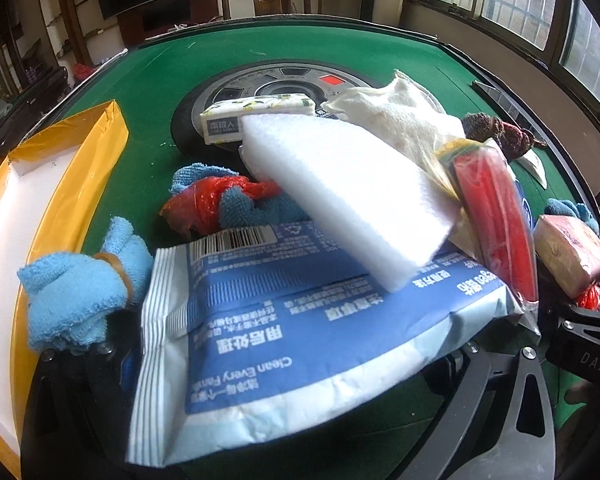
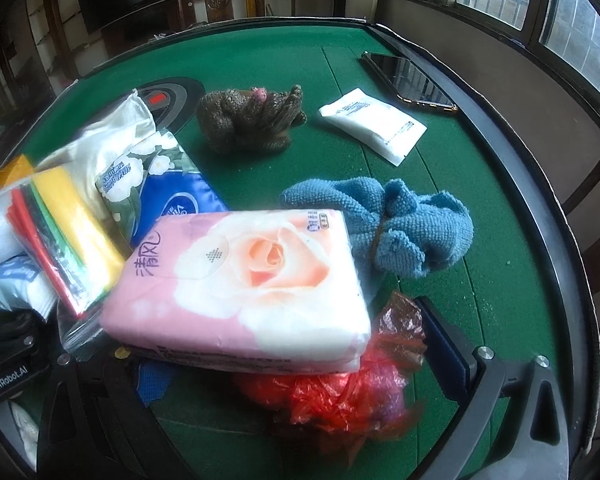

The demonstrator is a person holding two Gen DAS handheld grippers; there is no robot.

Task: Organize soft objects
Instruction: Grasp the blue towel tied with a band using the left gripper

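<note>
Between the left gripper's (image 1: pixel 300 360) spread jaws, a blue-and-white flat plastic wipes packet (image 1: pixel 300 320) is loosely cradled, seemingly for transfer to the yellow-rimmed white tray (image 1: pixel 60 208) leftward. A pink rose-printed soft tissue pack (image 2: pixel 244 292) lies between the right gripper's (image 2: pixel 300 392) open jaws, not visibly clamped, upon the green felt worktop (image 2: pixel 260 60).

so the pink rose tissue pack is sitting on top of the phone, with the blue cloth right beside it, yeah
Not quite. The pink rose tissue pack lies partly on a crumpled red plastic bag, not on the phone, which lies apart at the far edge of the table. The blue cloth is right beside the pack, as you said. The right wrist view shows it.
</note>
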